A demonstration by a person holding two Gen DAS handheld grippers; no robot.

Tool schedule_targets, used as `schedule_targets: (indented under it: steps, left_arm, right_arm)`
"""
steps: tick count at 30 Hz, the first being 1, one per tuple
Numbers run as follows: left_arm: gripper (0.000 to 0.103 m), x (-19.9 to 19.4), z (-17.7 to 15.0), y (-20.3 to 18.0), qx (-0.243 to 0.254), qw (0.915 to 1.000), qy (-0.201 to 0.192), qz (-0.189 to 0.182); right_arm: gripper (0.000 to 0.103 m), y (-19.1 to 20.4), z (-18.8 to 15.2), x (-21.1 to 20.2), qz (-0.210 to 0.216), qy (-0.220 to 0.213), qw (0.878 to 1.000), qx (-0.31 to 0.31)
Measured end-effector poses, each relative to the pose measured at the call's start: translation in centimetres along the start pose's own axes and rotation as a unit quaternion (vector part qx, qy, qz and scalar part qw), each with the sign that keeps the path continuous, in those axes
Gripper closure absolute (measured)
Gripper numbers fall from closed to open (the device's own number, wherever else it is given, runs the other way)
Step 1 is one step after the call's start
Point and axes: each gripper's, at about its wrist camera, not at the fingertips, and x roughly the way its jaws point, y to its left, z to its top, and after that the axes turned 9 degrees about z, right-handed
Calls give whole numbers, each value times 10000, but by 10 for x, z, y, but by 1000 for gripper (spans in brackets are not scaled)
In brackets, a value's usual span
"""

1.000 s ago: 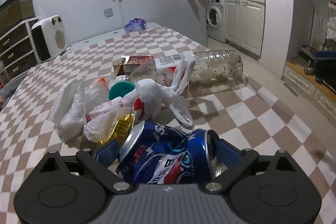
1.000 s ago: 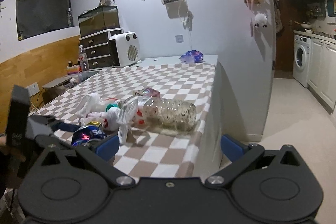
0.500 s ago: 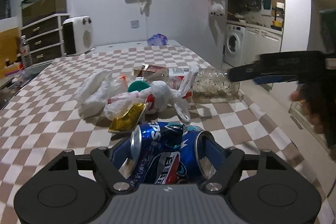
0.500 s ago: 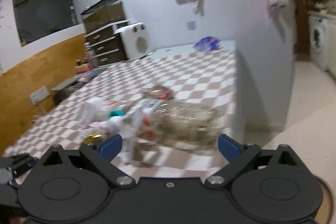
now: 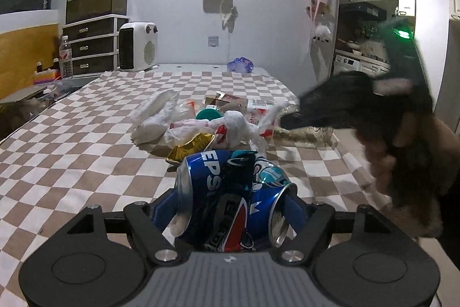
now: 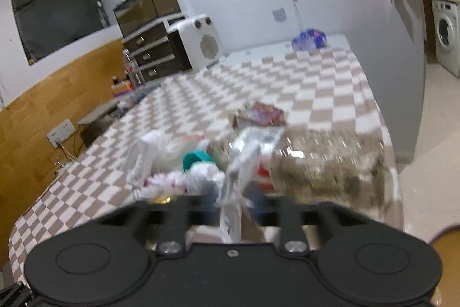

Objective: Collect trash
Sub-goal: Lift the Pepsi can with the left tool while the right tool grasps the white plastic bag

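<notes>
A crushed blue Pepsi can [image 5: 227, 192] sits crosswise between the pads of my left gripper [image 5: 230, 210], which is shut on it just above the checkered tablecloth [image 5: 72, 151]. Beyond it lies a trash pile: white tissue [image 5: 155, 117], a gold wrapper [image 5: 191, 146], a teal lid [image 5: 208, 114], a red box [image 5: 227, 99] and a clear plastic bottle [image 6: 327, 171] on its side. My right gripper [image 6: 231, 209] is shut, with a strip of clear plastic wrapper [image 6: 238, 163] running up from between its jaws. The left wrist view shows it, blurred, reaching in from the right [image 5: 287, 121].
A white heater [image 5: 138, 46] and a drawer unit [image 5: 92, 45] stand at the table's far left. A purple bag [image 5: 240, 65] lies at the far end. The table's right edge [image 6: 388, 134] drops to the floor, close beside the bottle. A washing machine [image 6: 445, 33] stands beyond.
My left gripper closed on the can and levelled out. My right gripper swung in over the pile from the right and went from wide open to shut on the plastic wrapper.
</notes>
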Motion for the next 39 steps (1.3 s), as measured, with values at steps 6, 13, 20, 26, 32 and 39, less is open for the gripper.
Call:
schedule_targets:
  steps: [6,13,20,26,32,39]
  left_arm:
    - [25,1,-2,-6,79,9998,-111,140]
    - [26,-2,2,-6,6,9996,-107,269]
    - [26,-34,9,-6,418,9978,-18,510]
    - [25,-42,-1,-11,579,9974,241,345]
    - [25,-40,-14,-14,420,9980,315,355]
    - [25,-35,-14,-11,142,9986,244,446]
  right_arm:
    - [103,-7,-18,-61,192,-26,9998,61]
    - [97,1,-31,-123,474,36,9986,-214]
    - [43,15,-2,-77,397,-202,9985,-309]
    - [44,8,17,-4,45,-138,9998,154]
    - [98,-8,11,24,-150,173,9988,433]
    - [98,-4,-7,-56,378,11,9989,261]
